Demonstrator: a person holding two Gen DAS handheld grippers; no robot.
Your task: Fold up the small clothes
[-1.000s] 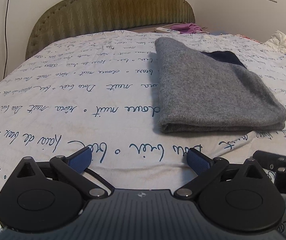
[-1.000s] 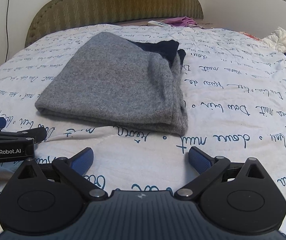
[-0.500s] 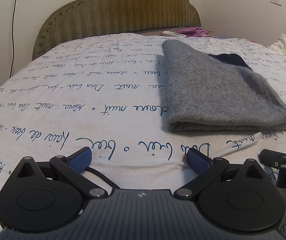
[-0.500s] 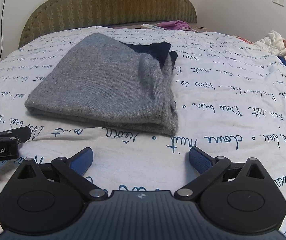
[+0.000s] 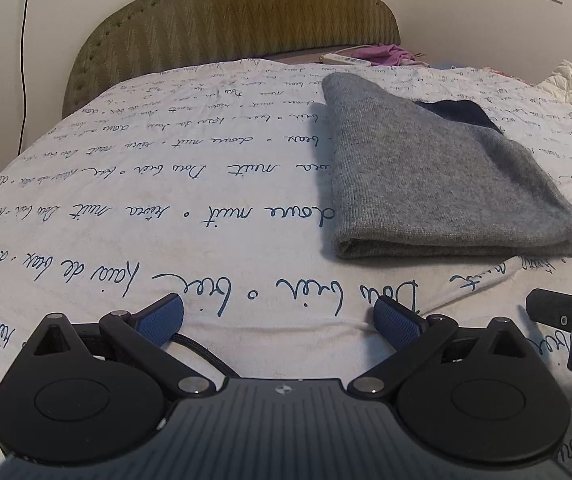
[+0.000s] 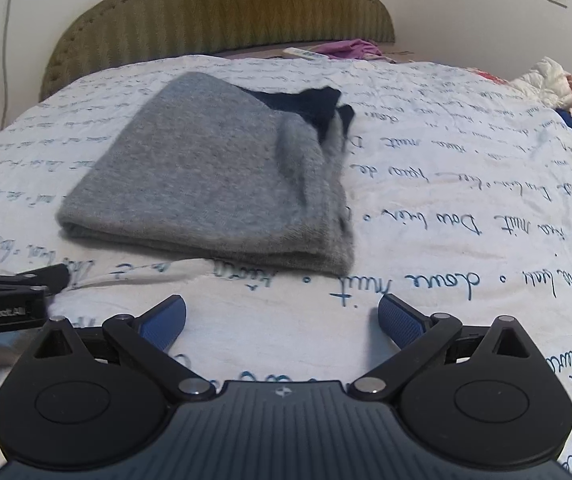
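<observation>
1. Since a second ago, both my tools have drawn back a little from the folded garment and tipped up: in the left wrist view more of the headboard (image 5: 238, 24) and wall shows, and in the right wrist view the garment sits farther left and looks slightly blurred.
2. My left tool (image 5: 280, 316) stands spread wide with nothing between its blue pads, low over the bed sheet (image 5: 126, 216).
3. My right tool (image 6: 282, 318) is likewise spread wide and holds nothing; each tool shows at the edge of the other's view.
4. Count: two tools, one folded grey garment (image 6: 214, 176), one dark navy piece (image 6: 305, 104) showing at its far end, one headboard, one white power strip (image 5: 345, 59) near a purple cloth (image 5: 381, 53) at the head of the bed, and a heap of light clothes (image 6: 557, 84) at the right.
5. From the left tool the grey garment (image 5: 425, 184) lies ahead and to the right, well apart from the pads, its folded edge facing me.
6. From the right tool it lies ahead and to the left, flat on the sheet, not touched by either tool.
</observation>
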